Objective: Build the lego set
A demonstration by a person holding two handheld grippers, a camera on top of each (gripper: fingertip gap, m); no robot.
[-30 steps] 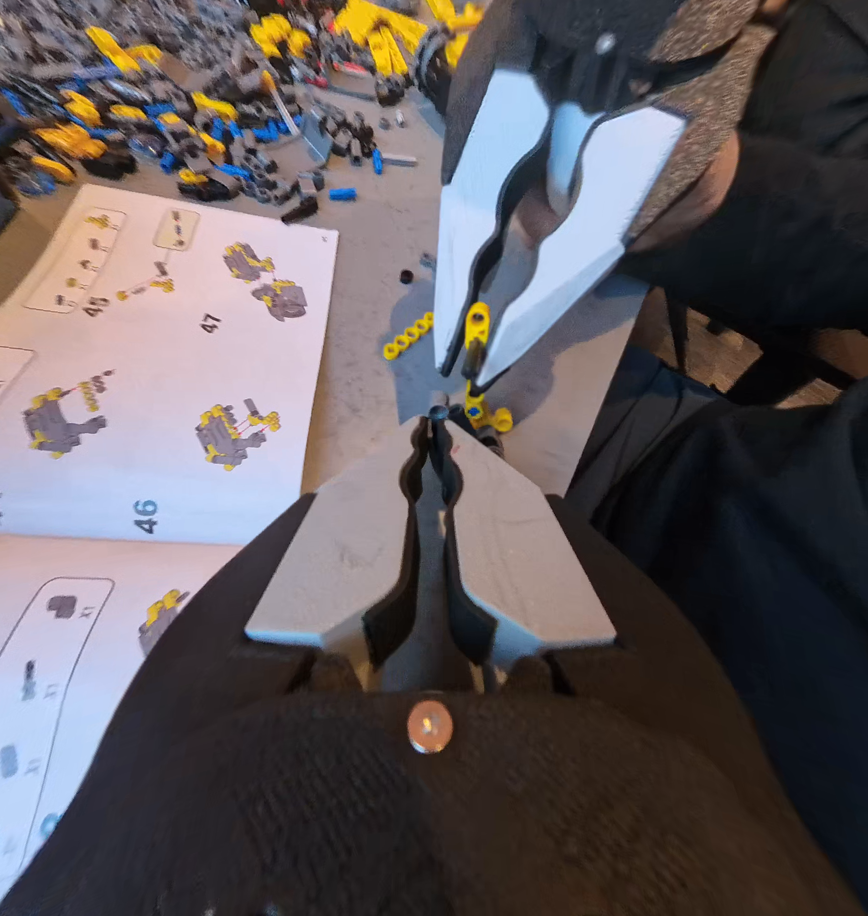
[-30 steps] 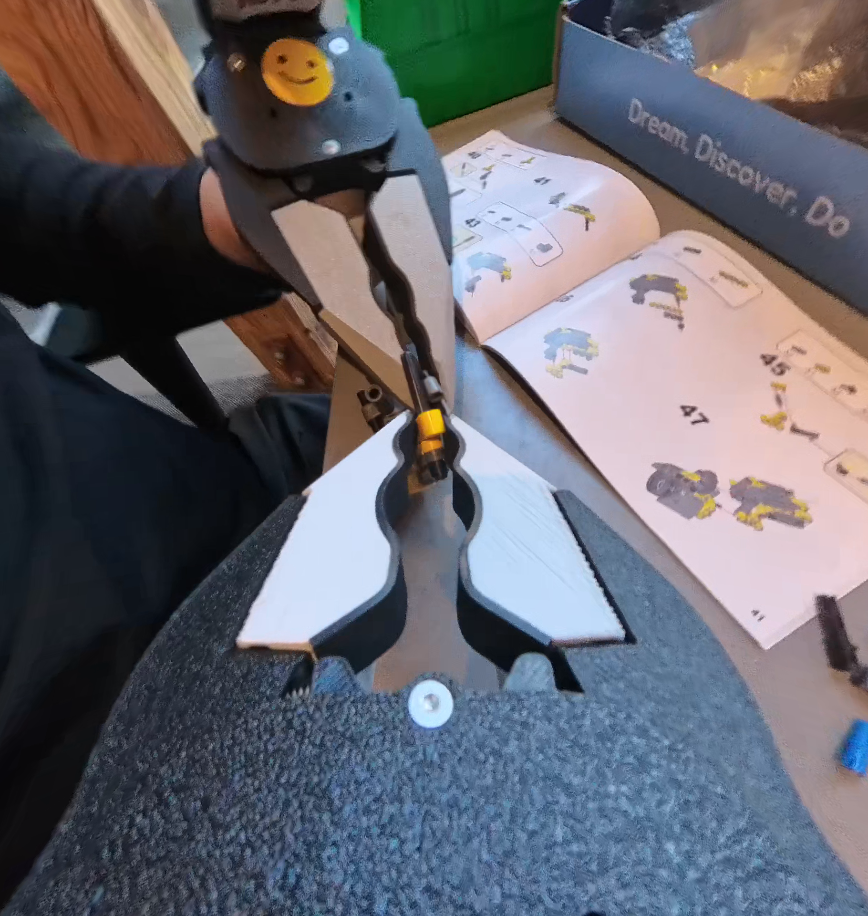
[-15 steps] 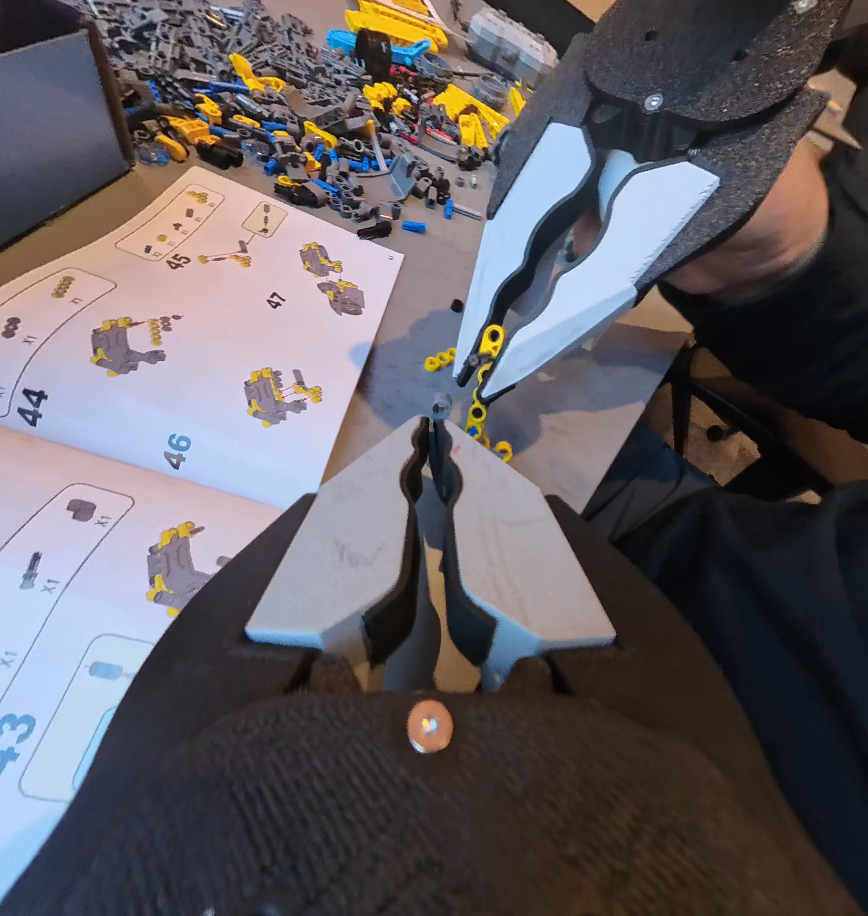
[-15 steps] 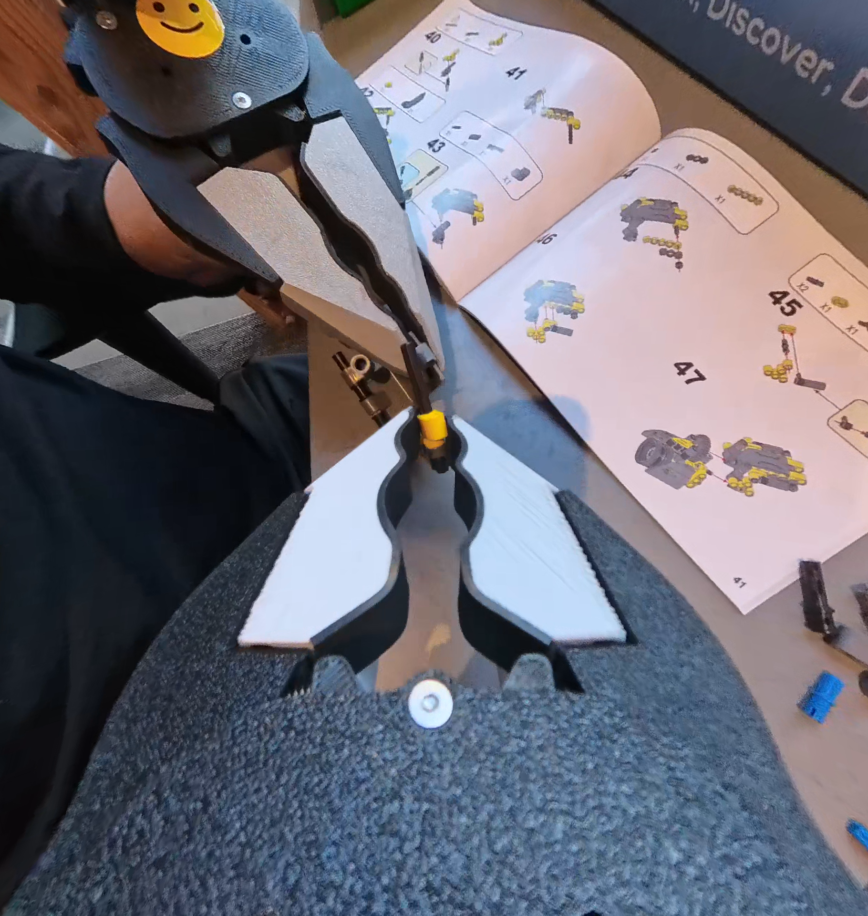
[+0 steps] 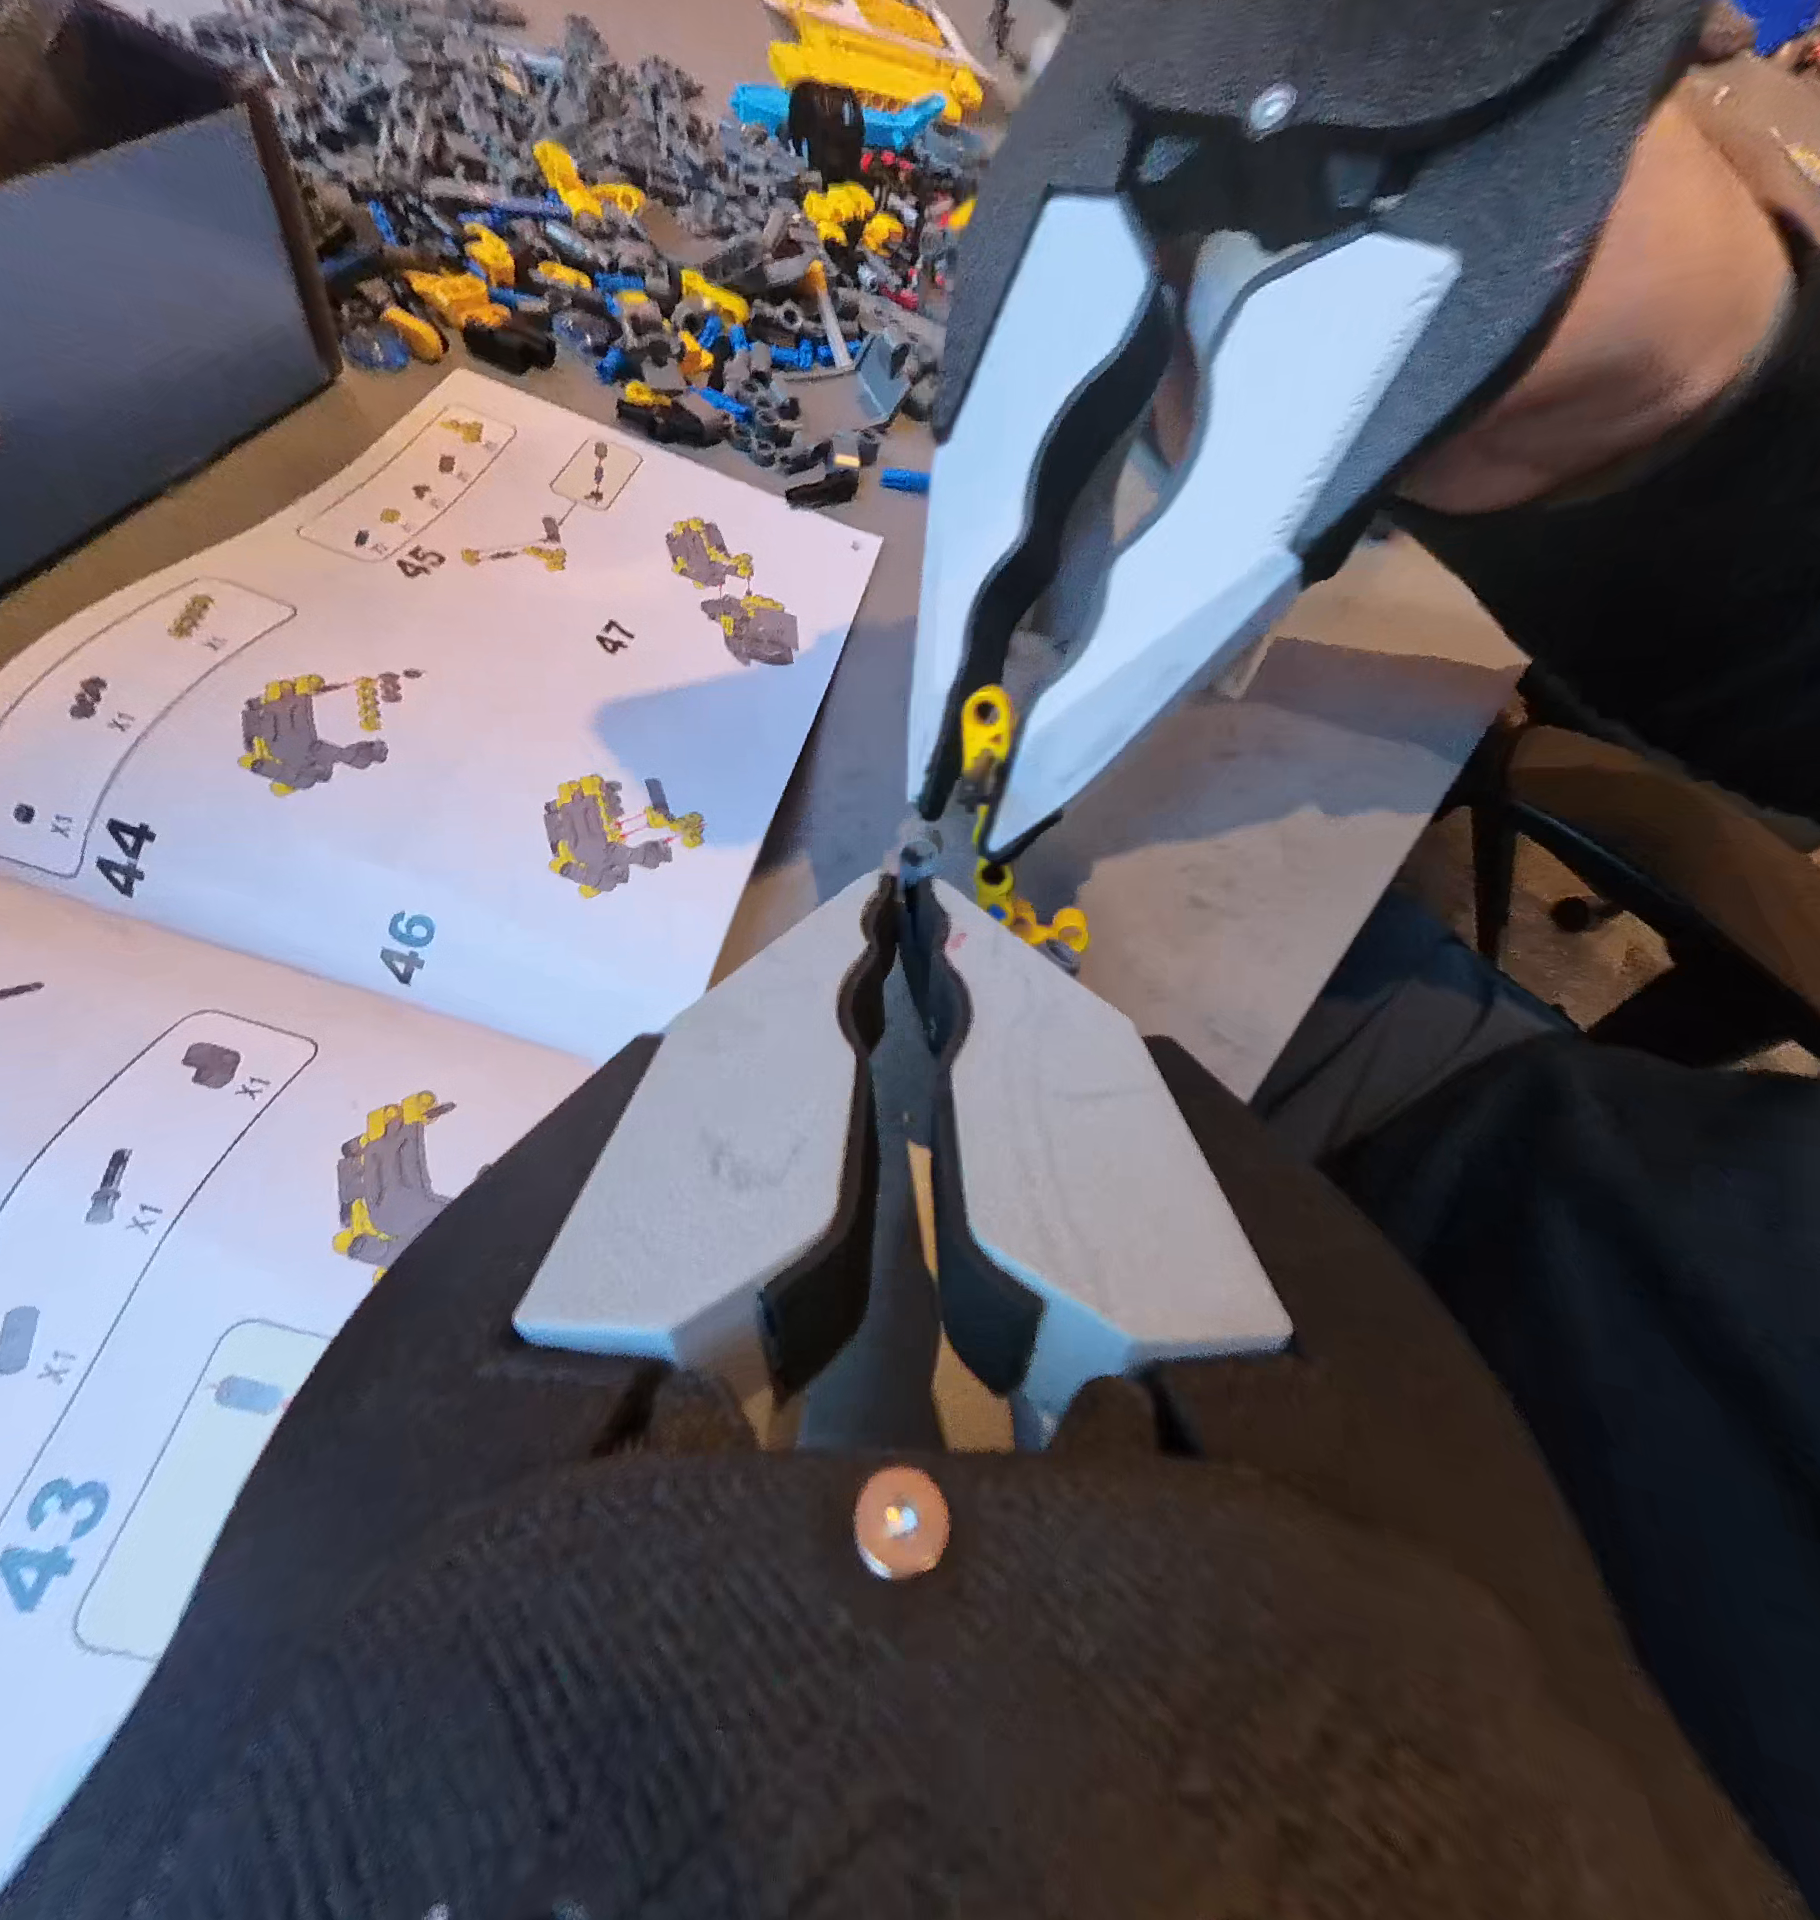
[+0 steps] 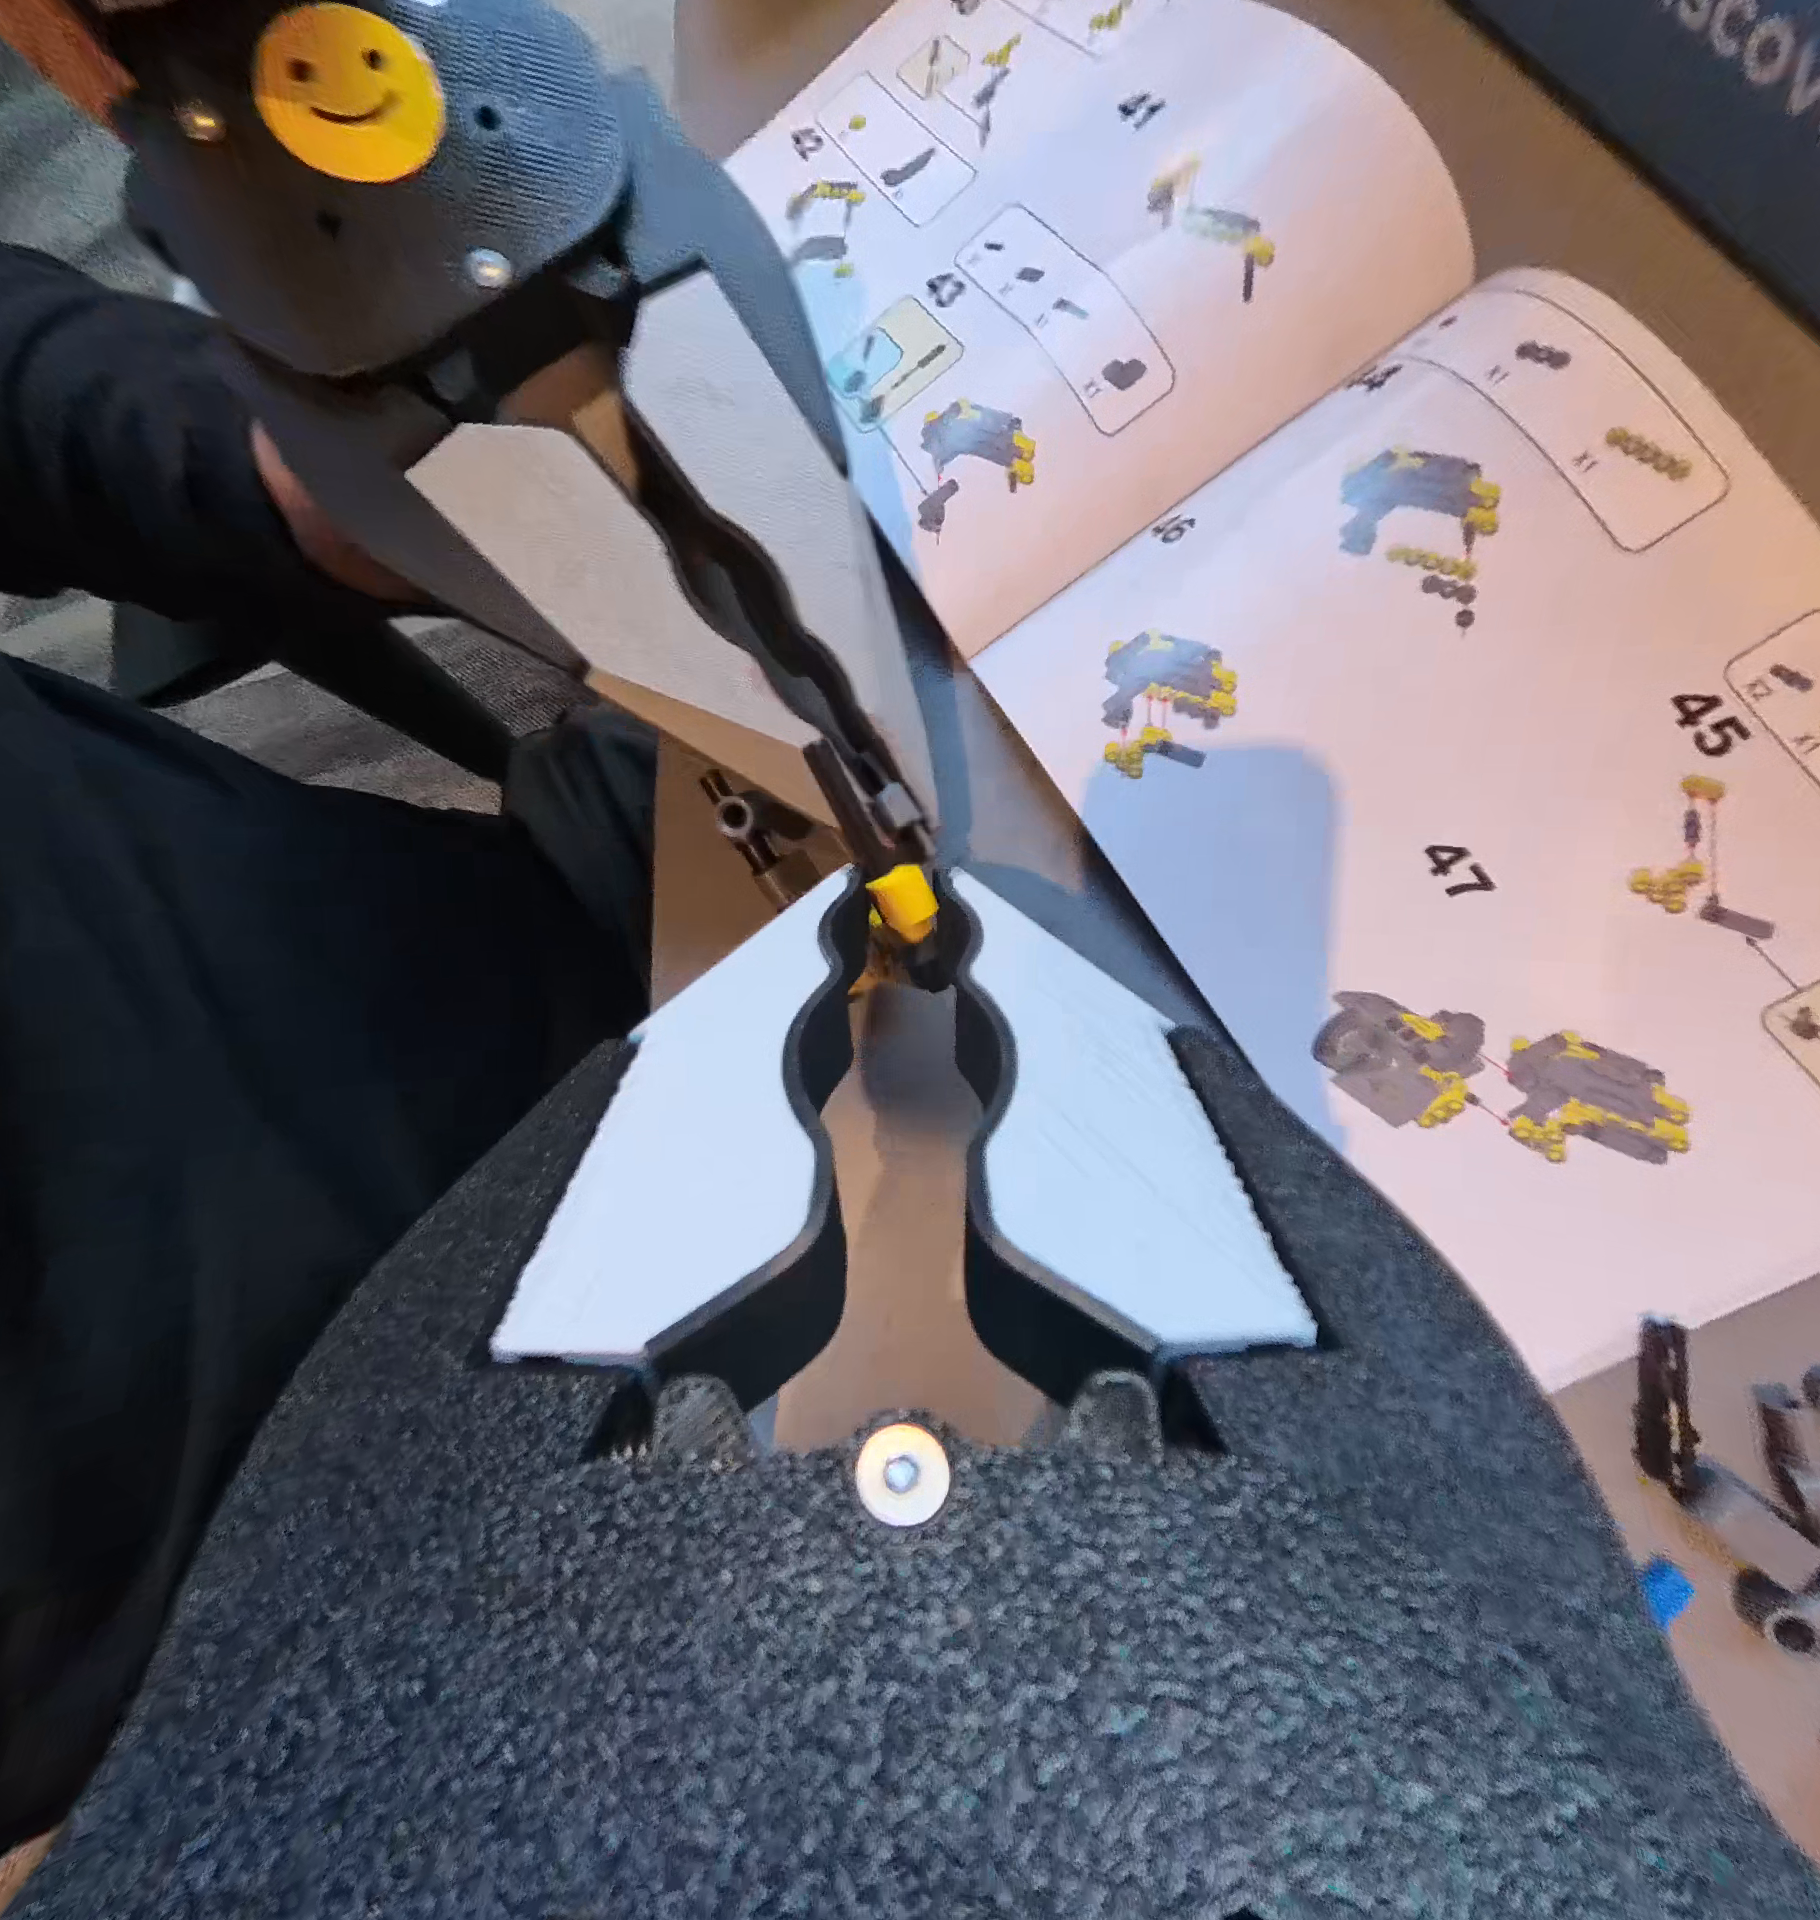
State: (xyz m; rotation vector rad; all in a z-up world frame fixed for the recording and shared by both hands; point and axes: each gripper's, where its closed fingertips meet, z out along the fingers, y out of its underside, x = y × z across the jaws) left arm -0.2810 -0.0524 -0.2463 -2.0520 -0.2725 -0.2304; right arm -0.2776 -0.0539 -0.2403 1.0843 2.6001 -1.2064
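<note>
Both fingers of the left gripper (image 5: 911,888) were pressed together on a thin dark pin (image 6: 864,795). Right gripper (image 6: 901,899) was closed on a yellow beam (image 5: 986,727), tip to tip with it, above the table edge (image 5: 1249,914) beside the open instruction booklet (image 5: 386,790).

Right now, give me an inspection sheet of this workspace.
Surface: grey table.
Job's things: open instruction booklet; dark axle pin; yellow beam piece.
Clutter: heap of loose building pieces; dark box; few grey pieces.
Grippers: left gripper shut on dark axle pin; right gripper shut on yellow beam piece, tips nearly meeting.
Cables: nothing seen.
Surroundings: person's dark sleeve.
</note>
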